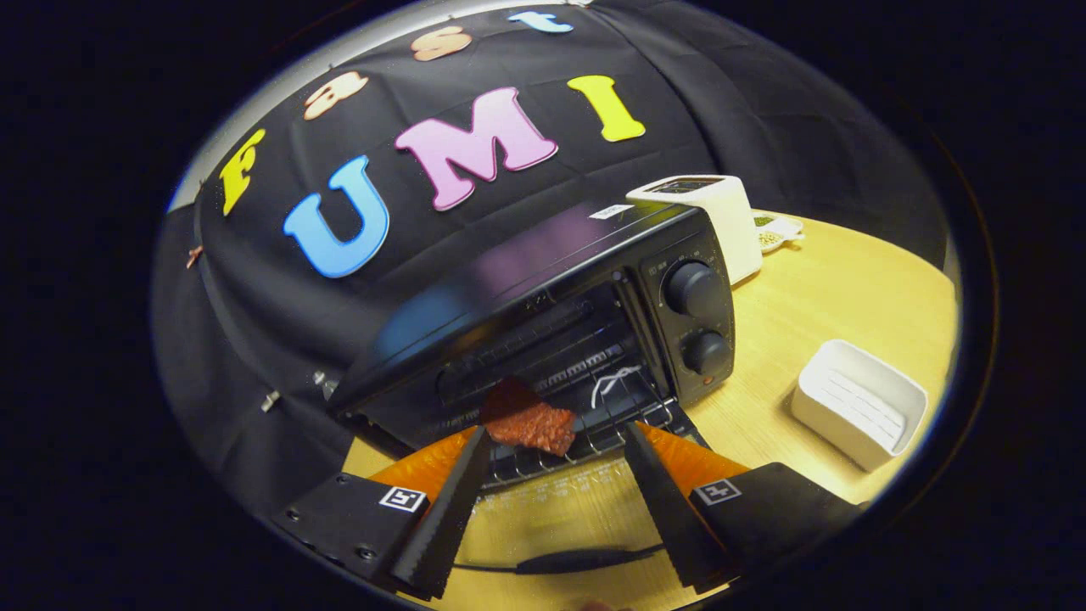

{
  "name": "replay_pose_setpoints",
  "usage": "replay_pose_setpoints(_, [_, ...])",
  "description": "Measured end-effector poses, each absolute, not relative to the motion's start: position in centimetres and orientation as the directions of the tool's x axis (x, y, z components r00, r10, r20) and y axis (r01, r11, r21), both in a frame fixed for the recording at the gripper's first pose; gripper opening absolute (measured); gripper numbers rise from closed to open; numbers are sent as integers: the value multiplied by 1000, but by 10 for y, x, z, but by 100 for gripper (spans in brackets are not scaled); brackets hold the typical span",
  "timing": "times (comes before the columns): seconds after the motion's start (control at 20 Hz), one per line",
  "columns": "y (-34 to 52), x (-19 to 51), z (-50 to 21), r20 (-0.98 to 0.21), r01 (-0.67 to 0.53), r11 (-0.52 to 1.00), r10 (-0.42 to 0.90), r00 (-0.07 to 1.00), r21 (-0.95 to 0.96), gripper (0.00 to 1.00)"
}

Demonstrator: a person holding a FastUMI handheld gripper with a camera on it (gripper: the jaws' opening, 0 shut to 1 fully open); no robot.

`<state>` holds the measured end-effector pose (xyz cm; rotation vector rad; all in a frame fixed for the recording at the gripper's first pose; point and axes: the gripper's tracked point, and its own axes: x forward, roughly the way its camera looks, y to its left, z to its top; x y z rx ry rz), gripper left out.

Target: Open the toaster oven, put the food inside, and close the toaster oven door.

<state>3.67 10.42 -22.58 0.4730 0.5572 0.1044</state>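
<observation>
Gripper [556, 441] open, fingers spread wide, nothing between the pads. Below and between the fingers lies the lowered glass door [551, 509], table [814, 297] visible through it, with its dark handle [577, 560] nearest the camera. Just ahead of the fingertips, closer to the left finger, the food [530, 424] sits on the wire rack [585, 445] at the oven mouth: a reddish-brown slab with a rough surface, apparently touching neither finger. Judged light, probably firm; it looks like a prop, though the frame cannot settle that. The rough face should grip well enough; a pinch across the short side looks the sensible hold if it needs pushing deeper. Oven [543, 314] is black, open, its cavity dark, two knobs [696, 318] on the right panel. The door is likely stiff and hinged at the bottom edge, best lifted from under the handle, not the glass. To the right of the oven, on the table, a white tray [857, 403] stands well apart. Beyond the oven stands a white toaster [713, 212], with a small dish [776, 233] just beside it. Judgement: food placed or nearly so; closing the door remains.
</observation>
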Motion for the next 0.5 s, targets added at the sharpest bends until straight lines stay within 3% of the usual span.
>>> replay_pose_setpoints(0.3, [99,-30,-227,-633,-92,969,221,742,231,98])
replay_pose_setpoints(0.5, [106,-55,-230,-681,-165,968,250,688,189,98])
